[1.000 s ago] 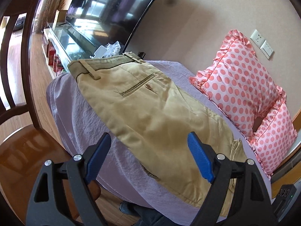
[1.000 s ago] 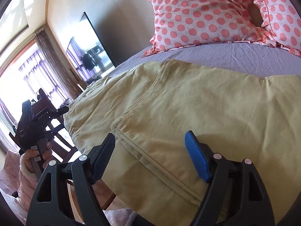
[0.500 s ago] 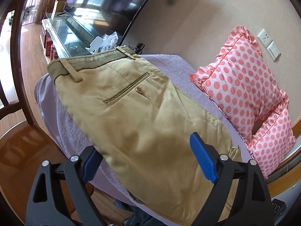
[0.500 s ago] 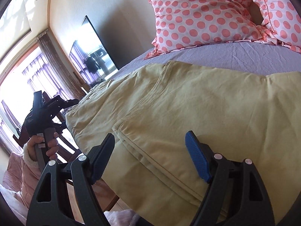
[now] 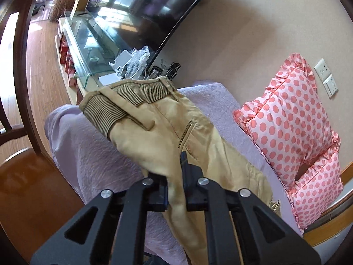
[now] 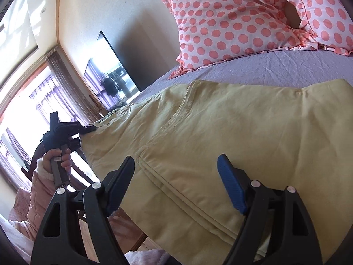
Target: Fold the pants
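Tan pants [image 5: 167, 132] lie on a lilac bed cover [image 5: 92, 159], ribbed waistband at the far end. My left gripper [image 5: 175, 187] is shut on the near edge of the pants near the waist and lifts the cloth into a ridge. In the right wrist view the pants [image 6: 231, 132] lie folded lengthwise with the hems near me. My right gripper [image 6: 176, 183] is open just above the hem end, not touching it. The left gripper [image 6: 88, 129] shows at the far left, pinching the pants' edge.
Two pink polka-dot pillows [image 5: 293, 128] lean on the wall at the bed's far side, seen also in the right wrist view [image 6: 231, 22]. A television [image 5: 141, 11] and a glass stand [image 5: 86, 44] are beyond the bed's end. A dark wooden chair [image 5: 19, 88] stands at left.
My left gripper moved in to the pants' near edge and shut on it, lifting the waist end. My right gripper stayed open over the hems.
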Tool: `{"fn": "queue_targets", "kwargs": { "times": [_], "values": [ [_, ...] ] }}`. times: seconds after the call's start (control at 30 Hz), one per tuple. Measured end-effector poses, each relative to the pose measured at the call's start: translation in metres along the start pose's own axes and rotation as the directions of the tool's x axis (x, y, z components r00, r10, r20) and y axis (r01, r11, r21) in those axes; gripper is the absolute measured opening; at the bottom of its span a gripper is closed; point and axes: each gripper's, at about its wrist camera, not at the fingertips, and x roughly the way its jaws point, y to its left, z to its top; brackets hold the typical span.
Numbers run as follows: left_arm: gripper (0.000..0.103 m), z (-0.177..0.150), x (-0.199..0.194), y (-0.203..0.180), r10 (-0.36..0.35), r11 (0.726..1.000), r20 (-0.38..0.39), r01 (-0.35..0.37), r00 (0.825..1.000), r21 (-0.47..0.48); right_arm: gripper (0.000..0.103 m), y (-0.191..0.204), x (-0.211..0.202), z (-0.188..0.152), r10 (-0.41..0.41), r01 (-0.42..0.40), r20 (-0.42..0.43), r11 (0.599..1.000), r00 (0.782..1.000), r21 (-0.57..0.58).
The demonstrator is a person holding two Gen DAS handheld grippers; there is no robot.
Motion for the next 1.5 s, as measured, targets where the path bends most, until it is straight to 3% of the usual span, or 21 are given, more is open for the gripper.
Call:
{"fn": "queue_targets", "kwargs": {
  "times": [0.13,0.2,0.27,0.33,0.43,0.53,0.6,0.67,0.77,0.9,0.97,1.03,1.1,1.13,1.17,1.2,1.3,1.33,1.37,1.43,1.5],
  "values": [
    [0.007,-0.005,-0.02,-0.064,-0.038,0.98,0.062,0.025,0.997,0.198,0.079,-0.015,-0.029,0.005,-0.019,0.015,0.081,0.999,0.997,0.045],
    [0.007,-0.017,-0.029,-0.109,-0.103,0.948,0.064,0.079,0.993,0.308,0.079,-0.025,-0.05,0.008,-0.046,0.036,0.133,0.997,0.99,0.073],
    [0.007,-0.04,-0.038,-0.158,-0.185,0.895,0.042,0.15,0.982,0.42,0.079,-0.039,-0.074,0.008,-0.093,0.072,0.192,0.991,0.977,0.114],
    [0.008,-0.073,-0.046,-0.205,-0.291,0.807,-0.02,0.257,0.956,0.531,0.079,-0.054,-0.098,0.008,-0.154,0.114,0.242,0.979,0.958,0.171],
    [0.01,-0.137,-0.051,-0.264,-0.415,0.637,-0.189,0.432,0.89,0.638,0.08,-0.08,-0.135,0.002,-0.249,0.166,0.3,0.947,0.921,0.276],
    [0.01,-0.215,-0.033,-0.299,-0.391,0.476,-0.385,0.541,0.836,0.693,0.08,-0.103,-0.164,-0.006,-0.302,0.167,0.331,0.911,0.894,0.378],
    [0.01,-0.262,-0.021,-0.308,-0.328,0.372,-0.481,0.579,0.813,0.725,0.08,-0.116,-0.176,-0.012,-0.315,0.151,0.337,0.889,0.887,0.433],
    [0.009,-0.294,-0.015,-0.31,-0.281,0.296,-0.531,0.599,0.799,0.744,0.083,-0.126,-0.18,-0.016,-0.32,0.143,0.321,0.871,0.891,0.47],
    [0.009,-0.31,-0.017,-0.308,-0.272,0.257,-0.513,0.575,0.814,0.777,0.084,-0.134,-0.177,-0.015,-0.304,0.127,0.299,0.862,0.905,0.491],
    [0.014,-0.324,-0.02,-0.299,-0.243,0.18,-0.51,0.555,0.825,0.812,0.084,-0.134,-0.163,-0.005,-0.231,0.074,0.268,0.869,0.935,0.489],
    [0.032,-0.332,-0.026,-0.294,-0.225,0.141,-0.52,0.556,0.824,0.819,0.084,-0.135,-0.15,0.002,-0.197,0.062,0.228,0.87,0.954,0.49],
    [0.048,-0.33,-0.037,-0.286,-0.238,0.118,-0.56,0.596,0.794,0.795,0.084,-0.135,-0.136,0.01,-0.185,0.079,0.175,0.871,0.967,0.485],
    [0.052,-0.313,-0.052,-0.275,-0.292,0.136,-0.627,0.68,0.722,0.72,0.084,-0.132,-0.126,0.016,-0.196,0.116,0.134,0.882,0.971,0.457],
    [0.057,-0.294,-0.053,-0.27,-0.327,0.174,-0.65,0.72,0.686,0.672,0.083,-0.132,-0.121,0.02,-0.206,0.138,0.109,0.885,0.972,0.444],
    [0.064,-0.275,-0.052,-0.264,-0.356,0.233,-0.643,0.731,0.678,0.642,0.083,-0.132,-0.117,0.023,-0.217,0.156,0.095,0.888,0.972,0.434],
    [0.067,-0.25,-0.043,-0.257,-0.376,0.318,-0.61,0.716,0.697,0.622,0.082,-0.133,-0.114,0.026,-0.219,0.163,0.085,0.89,0.972,0.425],
    [0.067,-0.179,0.004,-0.226,-0.322,0.61,-0.469,0.559,0.822,0.562,0.063,-0.137,-0.102,0.03,-0.2,0.165,0.047,0.9,0.979,0.404],
    [0.066,-0.159,0.022,-0.213,-0.292,0.687,-0.454,0.515,0.842,0.513,0.061,-0.136,-0.098,0.031,-0.213,0.184,0.033,0.905,0.976,0.384],
    [0.066,-0.145,0.038,-0.202,-0.276,0.736,-0.461,0.494,0.843,0.463,0.061,-0.134,-0.096,0.033,-0.216,0.192,0.025,0.91,0.976,0.367],
    [0.066,-0.128,0.068,-0.188,-0.229,0.794,-0.483,0.449,0.845,0.41,0.061,-0.136,-0.095,0.034,-0.223,0.2,0.021,0.91,0.975,0.364],
    [0.066,-0.124,0.09,-0.184,-0.203,0.808,-0.541,0.452,0.816,0.379,0.059,-0.138,-0.095,0.035,-0.229,0.204,0.023,0.906,0.973,0.37]
  ]
}}
